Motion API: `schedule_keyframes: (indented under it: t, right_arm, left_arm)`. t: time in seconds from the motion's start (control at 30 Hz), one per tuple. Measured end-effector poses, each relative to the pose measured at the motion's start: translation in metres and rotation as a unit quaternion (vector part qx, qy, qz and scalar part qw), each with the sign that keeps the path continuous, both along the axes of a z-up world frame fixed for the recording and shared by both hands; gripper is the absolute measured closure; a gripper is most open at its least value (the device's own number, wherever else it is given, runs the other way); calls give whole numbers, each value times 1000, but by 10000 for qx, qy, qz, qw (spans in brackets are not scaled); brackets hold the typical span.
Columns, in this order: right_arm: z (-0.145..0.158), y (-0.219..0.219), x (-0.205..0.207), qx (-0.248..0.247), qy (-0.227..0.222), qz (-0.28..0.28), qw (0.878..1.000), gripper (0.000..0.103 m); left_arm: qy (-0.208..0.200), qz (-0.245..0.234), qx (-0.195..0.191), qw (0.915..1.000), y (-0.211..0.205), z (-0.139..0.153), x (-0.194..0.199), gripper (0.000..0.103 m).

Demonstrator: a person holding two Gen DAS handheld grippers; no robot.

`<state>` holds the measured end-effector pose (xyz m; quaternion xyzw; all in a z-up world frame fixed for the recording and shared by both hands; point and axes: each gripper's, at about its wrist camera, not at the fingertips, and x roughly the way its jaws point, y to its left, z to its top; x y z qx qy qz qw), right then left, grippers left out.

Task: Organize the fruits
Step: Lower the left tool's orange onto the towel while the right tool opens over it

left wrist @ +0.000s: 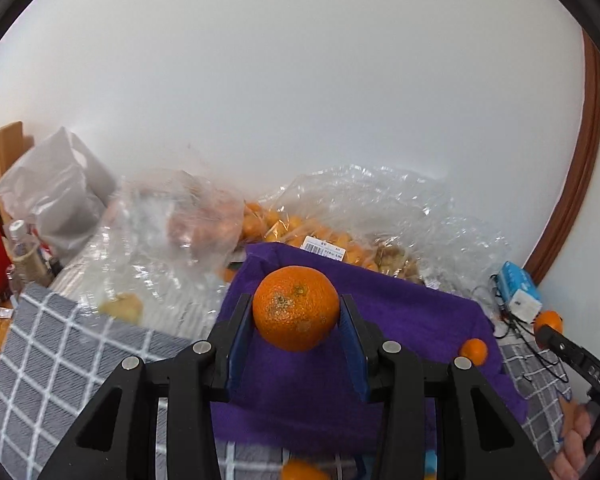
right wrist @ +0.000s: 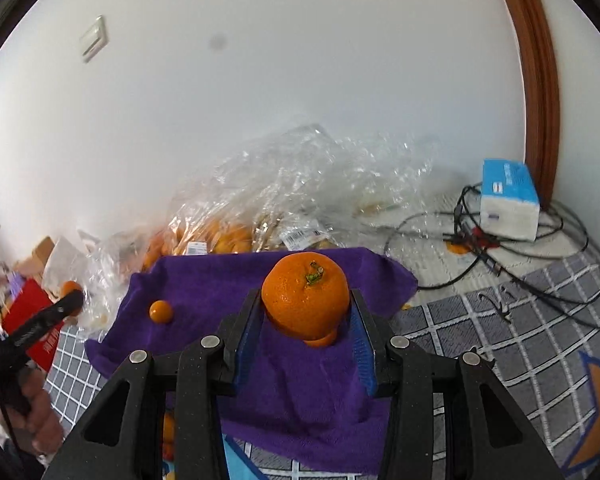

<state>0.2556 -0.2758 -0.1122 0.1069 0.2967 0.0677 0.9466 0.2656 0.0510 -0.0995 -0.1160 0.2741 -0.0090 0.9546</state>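
Tongs status: my left gripper (left wrist: 296, 312) is pinching an orange (left wrist: 296, 307), blue pads (left wrist: 238, 344) pressed on both flanks, fruit held above the purple towel (left wrist: 412, 312). My right gripper (right wrist: 305, 312) is pinching a second orange (right wrist: 306, 294), green stem up, also over the towel. Directly under it a sliver of another orange fruit (right wrist: 320, 339) shows; I can't tell if they touch. Small round orange fruit (right wrist: 161, 311) sits on the towel at 9 o'clock from the right-hand fruit. Clear plastic bags (right wrist: 300, 184) of fruit lie at 12 o'clock beyond the towel, against the white wall. Blue-and-white tissue pack (right wrist: 508, 204) and tangled black cables (right wrist: 540, 256) are at 2 o'clock on the grey checked mat (right wrist: 500, 320).
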Motion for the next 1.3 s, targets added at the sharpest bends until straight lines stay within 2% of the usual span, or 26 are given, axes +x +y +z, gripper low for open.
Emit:
schedule_keyframes:
  t: [0.2, 0.33, 0.67, 0.83, 1.07, 1.2, 1.3]
  right_arm:
    - [-35, 5, 14, -162, 523, 12, 9985, 61]
    - [-45, 17, 16, -264, 644, 209, 9974, 61]
    - [-68, 42, 22, -995, 846, 227, 9912, 61]
    - [-72, 52, 20, -1422, 832, 260, 9860, 61]
    - [-74, 54, 20, -1565, 825, 245, 9839, 60]
    - [-71, 57, 17, -1700, 722, 227, 9825, 47]
    - [-69, 55, 16, -1641, 672, 227, 9839, 44]
  left_arm:
    - [380, 54, -172, 9991, 6, -36, 27, 63]
    - [601, 1, -182, 9980, 7, -52, 31, 63]
    - [772, -180, 84, 9968, -7, -61, 34, 63]
    - [892, -253, 561, 9941, -19, -65, 38, 63]
    - [962, -318, 622, 9929, -22, -69, 42, 63]
    - [993, -332, 603, 9927, -21, -69, 43, 63]
    - [978, -324, 551, 9932, -19, -69, 41, 63]
